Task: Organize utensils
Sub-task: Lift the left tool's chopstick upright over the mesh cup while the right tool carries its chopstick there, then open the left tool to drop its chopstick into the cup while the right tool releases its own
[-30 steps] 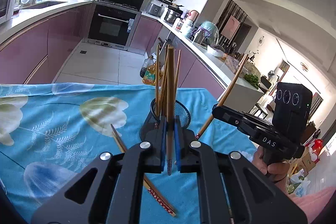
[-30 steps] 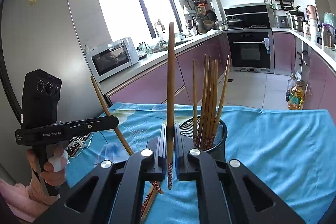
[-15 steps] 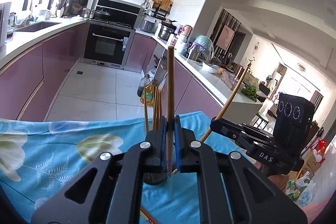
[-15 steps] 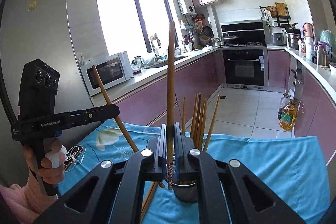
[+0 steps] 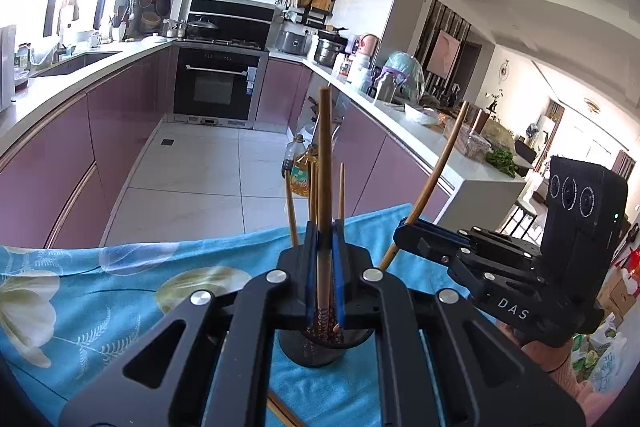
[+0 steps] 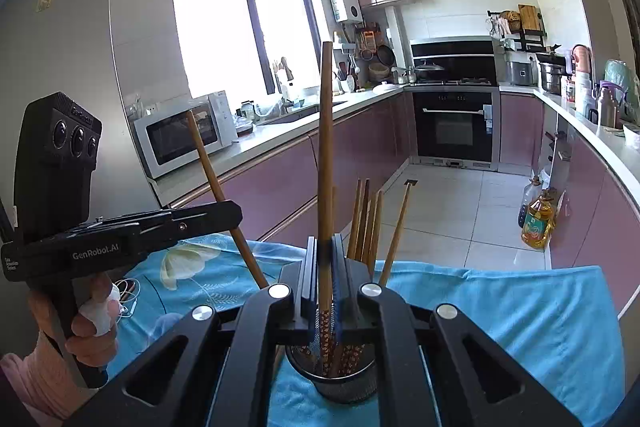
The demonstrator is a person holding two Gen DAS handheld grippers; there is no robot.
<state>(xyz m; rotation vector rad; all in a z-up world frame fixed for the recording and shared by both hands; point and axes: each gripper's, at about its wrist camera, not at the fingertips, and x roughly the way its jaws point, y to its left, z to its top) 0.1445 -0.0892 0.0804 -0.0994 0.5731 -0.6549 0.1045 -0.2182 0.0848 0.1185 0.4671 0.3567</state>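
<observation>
- The left gripper [image 5: 324,279] pinches one brown chopstick [image 5: 325,163] between its blue pads; the stick stands almost straight up; its patterned end hangs just over the mouth of the black mesh cup [image 5: 316,351].
- The right gripper [image 6: 325,287] pinches its own chopstick [image 6: 326,155] the same way; that stick also points up, and its dotted end sits at the cup's [image 6: 340,383] mouth, though how far in is hard to tell.
- Other chopsticks [image 6: 366,219] already stand in the cup and lean outward.
- To do this step well, each stick should stay upright and go down slowly, one at a time; the tip should slip into a gap between the other sticks; the pads should let go only when the end is well inside the cup.
- A hard push could tip the light cup; two sticks going in together could bump.
- One more chopstick [image 5: 282,413] lies on the cloth near the cup; it looks like a later job.
- The cup stands on a blue flowered tablecloth [image 5: 80,291]; soft cloth may let the cup wobble.
- The room is a kitchen with purple cabinets [image 6: 280,187], a black oven [image 6: 454,127], a microwave [image 6: 182,135], a bright window [image 6: 240,27]; an oil bottle [image 6: 538,223] stands on the tile floor.
</observation>
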